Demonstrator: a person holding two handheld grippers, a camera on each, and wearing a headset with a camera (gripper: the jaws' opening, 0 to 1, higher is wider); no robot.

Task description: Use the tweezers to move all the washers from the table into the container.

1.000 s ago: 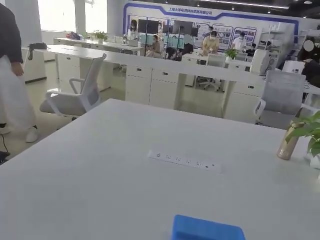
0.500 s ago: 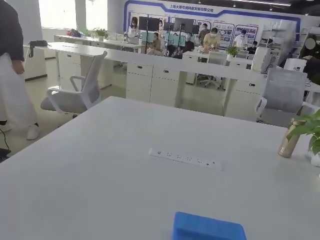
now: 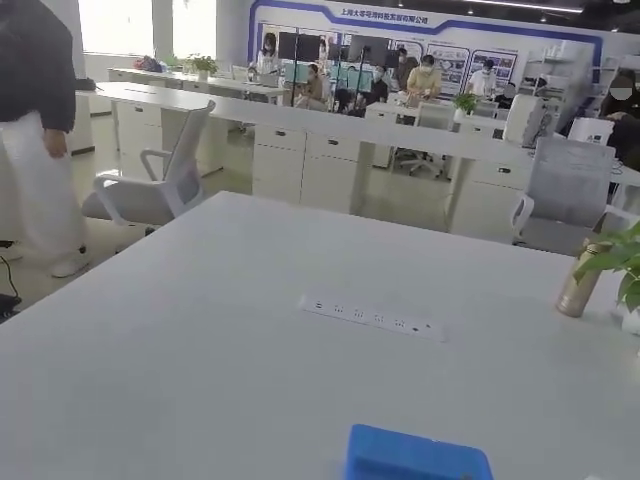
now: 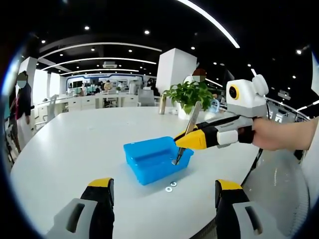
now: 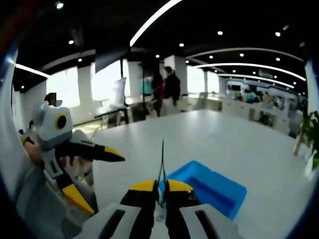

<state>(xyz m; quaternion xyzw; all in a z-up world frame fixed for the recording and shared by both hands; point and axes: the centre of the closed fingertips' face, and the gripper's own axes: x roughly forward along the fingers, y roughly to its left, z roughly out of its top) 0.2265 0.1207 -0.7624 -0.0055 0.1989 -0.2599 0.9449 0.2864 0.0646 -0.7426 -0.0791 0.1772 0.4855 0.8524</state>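
My right gripper (image 5: 160,194) is clamped tight on the tweezers (image 5: 162,162), whose thin metal blades run straight out toward twelve o'clock from between my jaws. In the left gripper view the tips point down at the near corner of the blue container (image 4: 157,159), just above its rim. I cannot tell whether a washer sits between the tips. My left gripper (image 4: 162,201) holds nothing, its jaws spread wide. From the right gripper view it hangs off at about nine o'clock, well clear of the work. Two washers (image 4: 171,186) lie flat on the white table (image 4: 75,149) just beside the container, at about five o'clock from it, close together and apart from its wall. I judge them light, hard and thin, slick little metal rings lying flush on a smooth top, so they will likely skate away if I push at them from the side. The tweezers are springy and narrow. My best hold should be one tip through the hole and the other outside the ring, pinching across the band, or else a pinch across the outer edge with the tips tilted low. A firm, even squeeze from my jaws matters, since too little lets the washer drop and a sudden one may flick it off the table's near edge.
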